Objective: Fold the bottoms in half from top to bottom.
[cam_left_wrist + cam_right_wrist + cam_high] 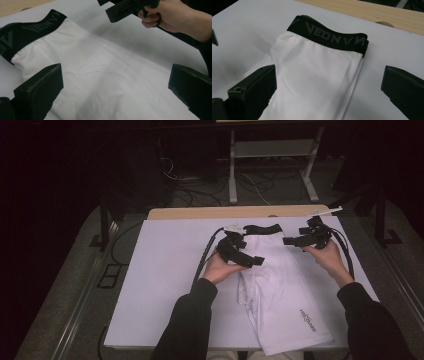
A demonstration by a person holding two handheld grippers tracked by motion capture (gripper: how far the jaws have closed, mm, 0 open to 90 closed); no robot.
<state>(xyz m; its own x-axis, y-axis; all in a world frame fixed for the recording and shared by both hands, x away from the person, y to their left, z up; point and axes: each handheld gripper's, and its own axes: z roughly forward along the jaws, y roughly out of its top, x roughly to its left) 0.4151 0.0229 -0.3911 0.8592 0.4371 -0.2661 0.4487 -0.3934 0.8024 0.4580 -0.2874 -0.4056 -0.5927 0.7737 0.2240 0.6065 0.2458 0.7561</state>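
A pair of white shorts [277,285] with a black lettered waistband [262,228] lies folded lengthwise on the white table cover [160,270], waistband at the far end. My left gripper [255,261] hovers over the shorts' left edge, jaws wide apart and empty. My right gripper [287,240] is held above the shorts' upper right side, also open with nothing in it. In the left gripper view the shorts [100,75] lie below the jaws and the right gripper [125,10] shows at the top. The right gripper view looks down on the waistband [329,37].
A wooden table edge [235,212] shows past the white cover. Cables trail from both grippers across the far part of the table. A metal stand [272,165] and loose floor cables lie beyond it.
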